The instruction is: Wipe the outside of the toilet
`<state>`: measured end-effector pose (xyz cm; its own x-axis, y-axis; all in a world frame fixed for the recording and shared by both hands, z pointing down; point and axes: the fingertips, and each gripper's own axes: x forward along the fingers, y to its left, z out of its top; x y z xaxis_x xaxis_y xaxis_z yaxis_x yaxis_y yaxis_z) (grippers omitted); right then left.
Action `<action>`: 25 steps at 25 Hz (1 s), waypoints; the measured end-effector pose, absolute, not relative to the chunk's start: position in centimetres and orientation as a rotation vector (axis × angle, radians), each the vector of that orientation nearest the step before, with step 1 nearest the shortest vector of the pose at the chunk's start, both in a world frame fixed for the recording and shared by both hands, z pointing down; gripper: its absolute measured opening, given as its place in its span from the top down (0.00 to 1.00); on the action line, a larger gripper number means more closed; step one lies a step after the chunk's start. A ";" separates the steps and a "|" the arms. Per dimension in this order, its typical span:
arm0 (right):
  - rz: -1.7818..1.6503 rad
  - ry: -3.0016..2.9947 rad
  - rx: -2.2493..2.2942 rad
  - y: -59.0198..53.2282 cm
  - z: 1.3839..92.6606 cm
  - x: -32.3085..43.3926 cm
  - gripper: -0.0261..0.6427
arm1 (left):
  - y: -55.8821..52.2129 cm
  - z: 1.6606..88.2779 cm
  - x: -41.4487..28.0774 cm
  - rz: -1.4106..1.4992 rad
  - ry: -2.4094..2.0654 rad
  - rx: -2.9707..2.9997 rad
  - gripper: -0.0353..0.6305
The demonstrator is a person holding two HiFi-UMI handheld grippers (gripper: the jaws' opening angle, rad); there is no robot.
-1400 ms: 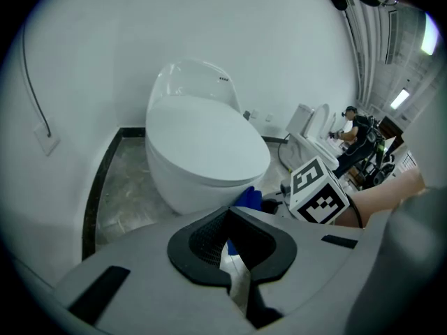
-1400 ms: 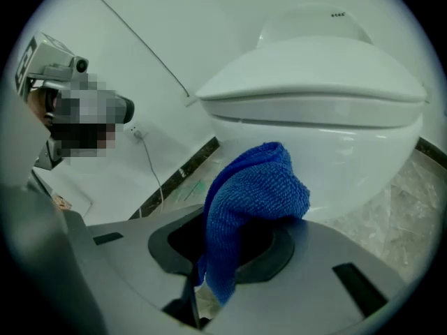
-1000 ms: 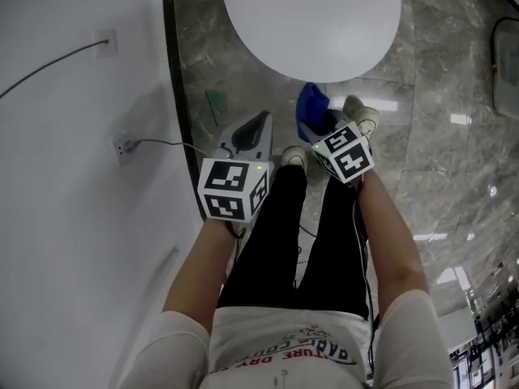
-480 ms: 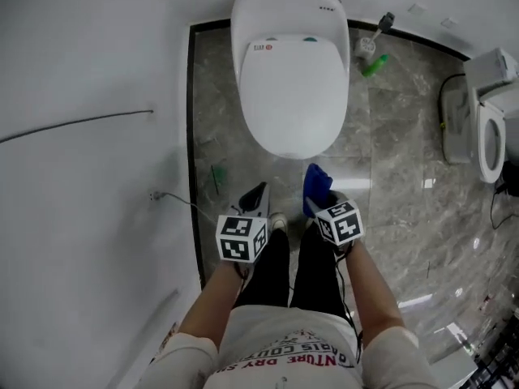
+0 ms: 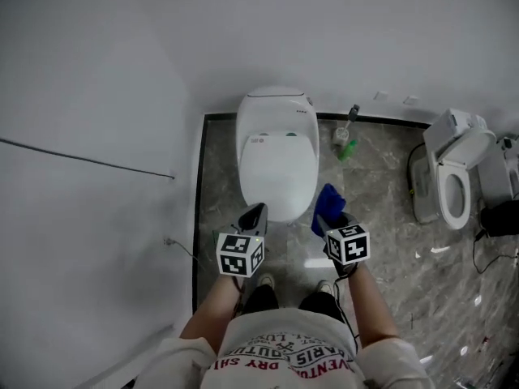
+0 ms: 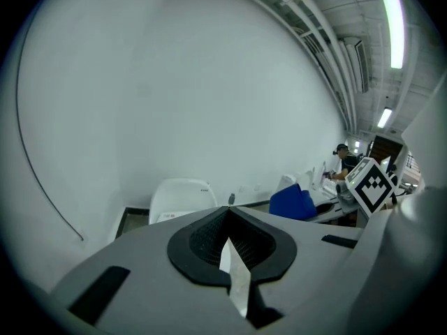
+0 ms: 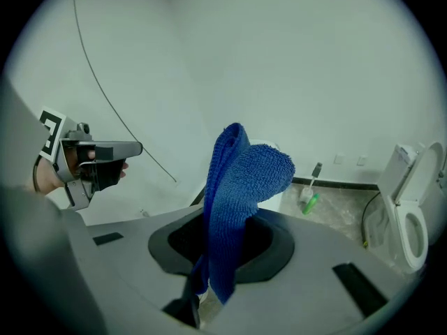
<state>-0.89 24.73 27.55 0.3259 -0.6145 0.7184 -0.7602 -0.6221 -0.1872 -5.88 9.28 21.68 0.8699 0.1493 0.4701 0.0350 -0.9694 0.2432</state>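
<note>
Nearest the camera, the person's forearms hold the two tools side by side above the grey marbled floor (image 5: 381,241). The left hand-held gripper (image 5: 253,215) has its jaws pressed together with nothing between them. The right hand-held gripper (image 5: 334,221) is clamped on a blue cloth (image 7: 241,187), which stands up out of the jaws and folds over at its top. The toilet (image 5: 276,148), white with its lid down, stands just ahead of both tools. In the head view the left tip overlaps the front left of the rim and the cloth sits by the front right, but both gripper views show the toilet apart from the jaws, with no contact. Compared with half a second ago, the head view has lifted: the toilet looks smaller and farther off, much more of the white wall (image 5: 340,31) shows, and the cloth is gripped as before. Beyond the toilet's right side a toilet brush (image 5: 349,124) stands by the wall with a green bottle (image 5: 347,150) just beside it. Farther right is a second toilet (image 5: 452,181), lid raised, its bowl's contents not discernible.
</note>
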 end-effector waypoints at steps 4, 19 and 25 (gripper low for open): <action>1.043 -1.327 2.398 27.5 21.6 0.1 0.85 | 11.9 15.8 -5.4 0.616 0.044 2.861 0.94; 0.673 -1.359 2.462 36.8 9.7 0.6 0.85 | 18.3 4.3 -9.6 0.349 -0.193 3.007 0.94; 0.611 -1.378 2.455 37.1 8.3 -0.2 0.85 | 17.3 3.4 -11.3 0.328 -0.251 3.017 0.94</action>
<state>-0.19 37.11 8.26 0.4617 -0.7470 0.4784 -0.8562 -0.5163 0.0202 -11.33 17.31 3.43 0.9633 -0.1523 0.2211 -0.1730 -0.9819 0.0774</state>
